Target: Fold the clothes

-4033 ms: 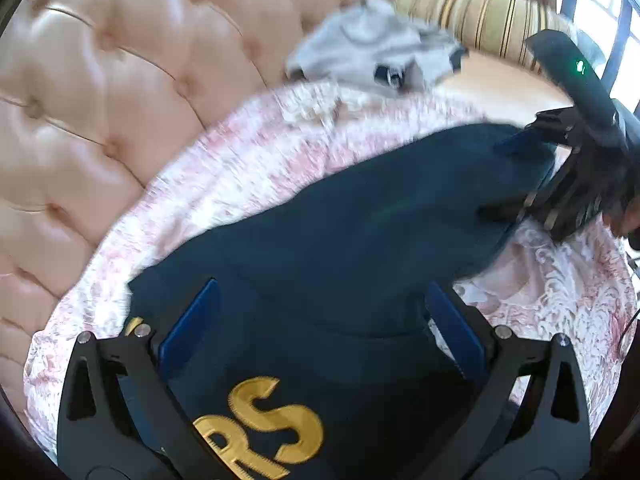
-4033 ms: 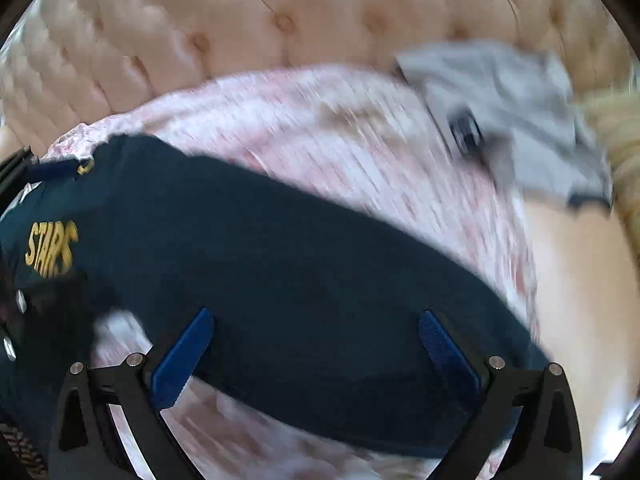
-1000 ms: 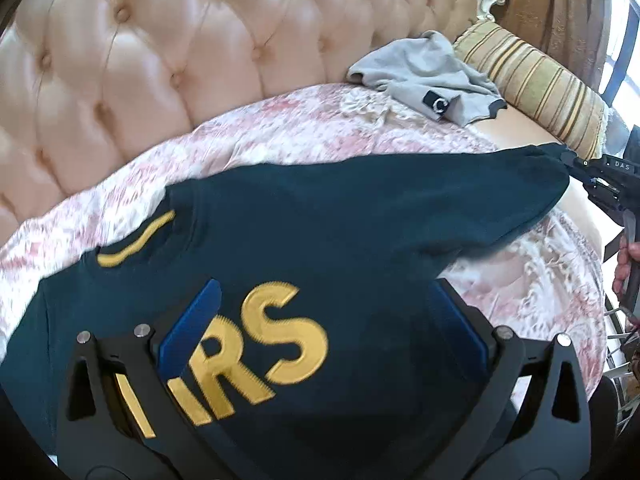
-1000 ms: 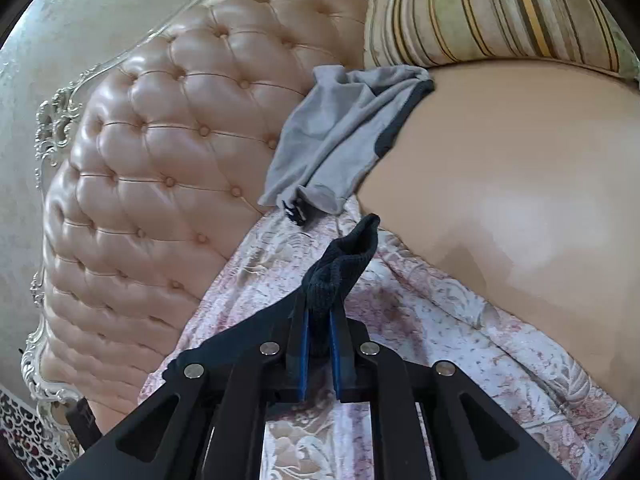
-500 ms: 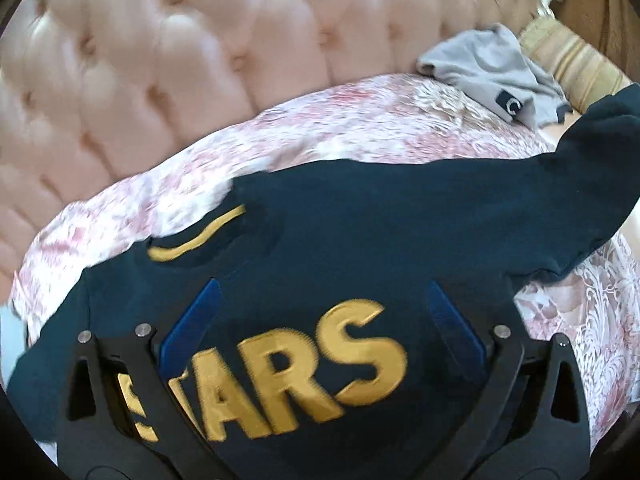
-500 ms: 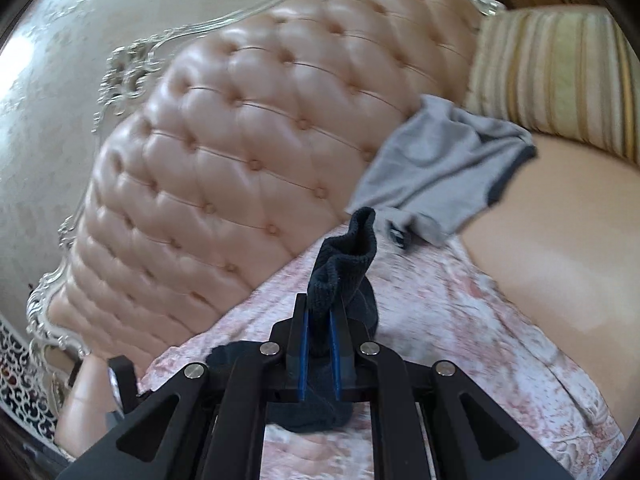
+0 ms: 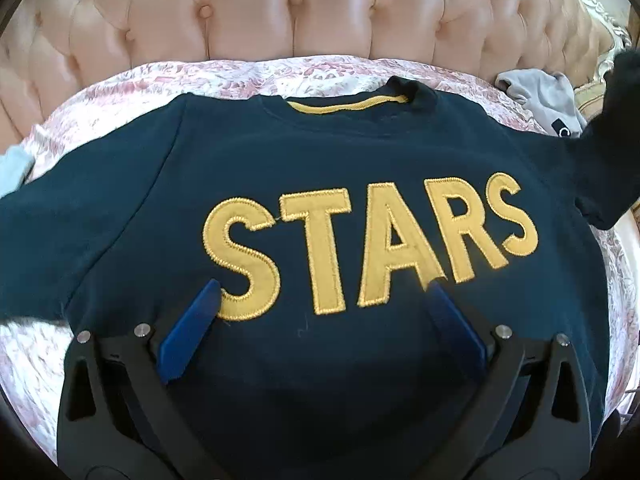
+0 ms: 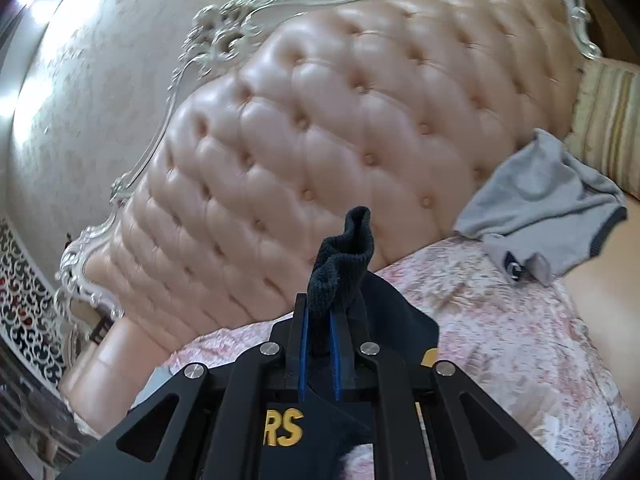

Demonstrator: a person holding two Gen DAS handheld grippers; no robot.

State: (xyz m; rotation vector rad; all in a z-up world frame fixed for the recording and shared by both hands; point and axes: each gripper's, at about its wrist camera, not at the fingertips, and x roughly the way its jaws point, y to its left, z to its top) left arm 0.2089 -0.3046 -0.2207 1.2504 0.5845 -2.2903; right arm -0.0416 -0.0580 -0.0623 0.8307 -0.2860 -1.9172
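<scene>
A dark navy sweatshirt [image 7: 320, 168] with gold "STARS" lettering lies face up on a pink floral bedcover [image 7: 248, 74], collar toward the headboard. My left gripper [image 7: 324, 292] is open and hovers over the sweatshirt's lower chest, holding nothing. My right gripper [image 8: 320, 320] is shut on the ribbed cuff [image 8: 344, 248] of the sweatshirt's right sleeve and holds it lifted above the bed. In the left wrist view that sleeve [image 7: 608, 140] rises at the far right.
A tufted pink headboard [image 7: 304, 12] runs behind the bed. A grey garment [image 8: 540, 208] lies crumpled near a striped pillow [image 8: 612, 120] at the right. A pale blue cloth [image 7: 12, 168] shows at the left edge.
My left gripper has swung left, so the whole "STARS" front is now centred. My right gripper has lifted the sleeve cuff higher and turned toward the headboard.
</scene>
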